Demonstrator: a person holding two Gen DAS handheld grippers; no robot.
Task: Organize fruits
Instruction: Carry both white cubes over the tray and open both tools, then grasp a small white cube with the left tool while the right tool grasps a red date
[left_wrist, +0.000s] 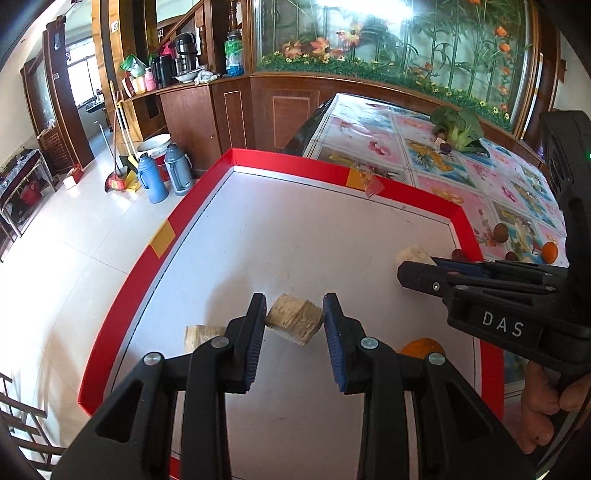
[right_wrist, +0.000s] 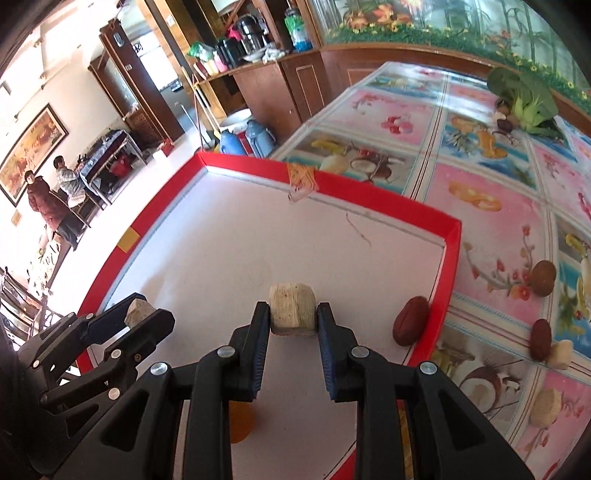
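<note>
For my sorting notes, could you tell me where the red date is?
In the right wrist view, the red date lies inside the red-rimmed tray, against its right wall, just right of the right tool.

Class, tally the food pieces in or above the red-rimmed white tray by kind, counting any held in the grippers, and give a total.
Tan fibrous chunks: 3 (held chunk in the left gripper, held chunk in the right gripper, loose chunk lying in the red-rimmed white tray)
Round orange fruit: 1
Dark red oval fruit: 1
Total: 5
</note>
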